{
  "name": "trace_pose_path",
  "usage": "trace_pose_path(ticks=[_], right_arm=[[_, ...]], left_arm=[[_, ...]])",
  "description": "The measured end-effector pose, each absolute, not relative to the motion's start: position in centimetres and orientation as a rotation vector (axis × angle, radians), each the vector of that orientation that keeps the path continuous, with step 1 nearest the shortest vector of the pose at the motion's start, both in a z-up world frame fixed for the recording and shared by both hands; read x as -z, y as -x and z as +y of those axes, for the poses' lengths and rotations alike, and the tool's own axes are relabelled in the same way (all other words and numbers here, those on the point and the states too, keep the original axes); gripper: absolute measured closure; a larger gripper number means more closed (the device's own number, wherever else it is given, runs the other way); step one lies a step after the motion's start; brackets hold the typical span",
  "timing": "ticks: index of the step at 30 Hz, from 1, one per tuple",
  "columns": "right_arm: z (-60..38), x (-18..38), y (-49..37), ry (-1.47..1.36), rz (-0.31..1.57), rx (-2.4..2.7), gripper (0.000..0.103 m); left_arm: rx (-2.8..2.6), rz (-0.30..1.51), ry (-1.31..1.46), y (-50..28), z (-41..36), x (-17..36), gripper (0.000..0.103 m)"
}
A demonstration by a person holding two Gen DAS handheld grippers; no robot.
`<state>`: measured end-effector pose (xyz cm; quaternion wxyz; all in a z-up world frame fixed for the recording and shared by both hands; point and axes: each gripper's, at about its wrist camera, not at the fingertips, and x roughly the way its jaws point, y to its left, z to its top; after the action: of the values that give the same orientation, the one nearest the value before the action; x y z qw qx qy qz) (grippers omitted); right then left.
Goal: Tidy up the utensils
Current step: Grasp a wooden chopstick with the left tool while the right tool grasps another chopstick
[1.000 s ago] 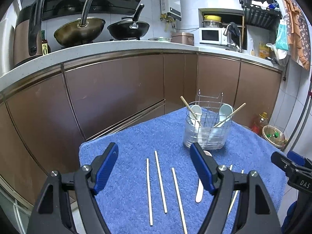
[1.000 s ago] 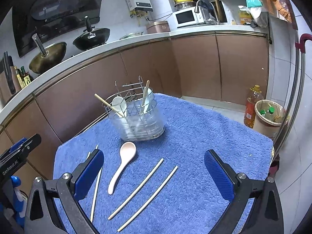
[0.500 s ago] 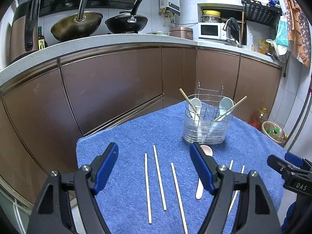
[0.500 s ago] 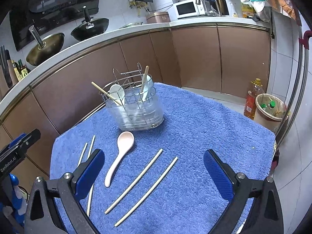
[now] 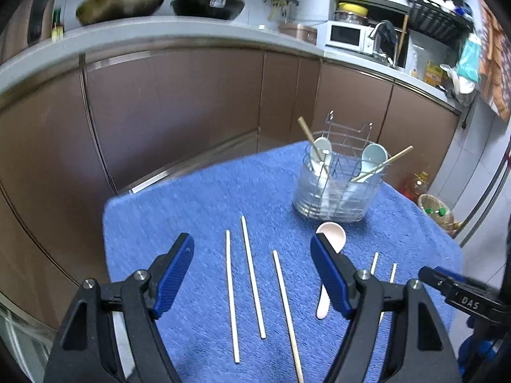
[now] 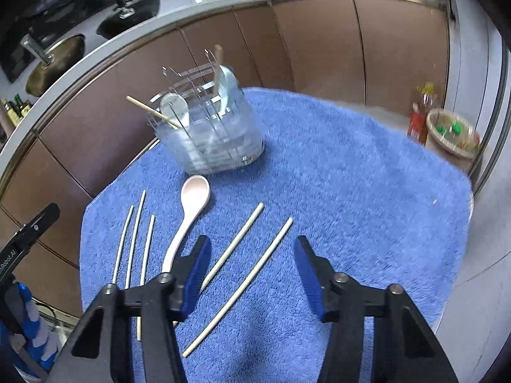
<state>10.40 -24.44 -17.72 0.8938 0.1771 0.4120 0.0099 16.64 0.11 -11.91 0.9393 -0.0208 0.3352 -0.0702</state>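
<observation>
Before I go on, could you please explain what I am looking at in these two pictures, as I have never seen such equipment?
A person holds a two-finger tool in each hand; each carries a camera looking along its blue-padded fingers. One picture is from the left tool, the other from the right tool. Both are open and hold nothing. Below lies a blue towel with five loose chopsticks, such as this one, and a pink spoon. The wire utensil holder already contains spoons and chopsticks. Kitchen cabinets stand behind.
</observation>
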Motion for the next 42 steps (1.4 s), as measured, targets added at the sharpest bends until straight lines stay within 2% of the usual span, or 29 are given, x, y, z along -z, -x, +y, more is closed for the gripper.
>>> trace_pose_path(ticks=[8, 12, 14, 16, 19, 23, 25, 33, 38, 40, 42], right_arm=[[-25.1, 20.4, -14.3, -0.414, 1.001, 0.006, 0.060], [-24.8, 21.7, -16.0, -0.398, 1.059, 0.031, 0.065], [-24.7, 22.2, -16.6, -0.386, 1.078, 0.043, 0.069], [-24.4, 22.6, -16.9, -0.377, 1.093, 0.046, 0.071], [-24.0, 23.2, -17.2, -0.369, 1.112, 0.048, 0.074], [-23.8, 23.1, -17.1, -0.356, 1.115, 0.048, 0.075], [-23.9, 23.1, -17.1, -0.360, 1.120, 0.043, 0.077], [-25.4, 23.3, -17.9, -0.376, 1.139, 0.005, 0.080], [-25.4, 23.2, -18.8, -0.345, 1.150, 0.004, 0.086], [-25.8, 23.3, -18.8, -0.354, 1.148, 0.002, 0.091], [-26.5, 23.4, -18.6, -0.392, 1.143, -0.007, 0.094]], left_arm=[[0.261, 0.841, 0.229, -21.3, 4.4, 14.6, 0.030], [0.322, 0.914, 0.282, -23.7, 5.0, 15.8, 0.036], [0.361, 0.954, 0.288, -24.7, 4.6, 16.3, 0.041], [0.408, 1.006, 0.290, -25.7, 3.7, 17.0, 0.056], [0.420, 1.091, 0.277, -27.5, 2.4, 18.5, 0.070], [0.373, 1.157, 0.252, -30.0, 1.5, 20.3, 0.075], [0.357, 1.195, 0.256, -31.3, 1.3, 21.2, 0.082], [0.264, 1.239, 0.202, -33.2, 0.5, 23.0, 0.083], [0.248, 1.246, 0.153, -33.7, -1.0, 23.5, 0.084], [0.210, 1.240, 0.136, -33.5, -1.3, 23.6, 0.095], [0.207, 1.233, 0.154, -33.4, -1.1, 23.6, 0.097]])
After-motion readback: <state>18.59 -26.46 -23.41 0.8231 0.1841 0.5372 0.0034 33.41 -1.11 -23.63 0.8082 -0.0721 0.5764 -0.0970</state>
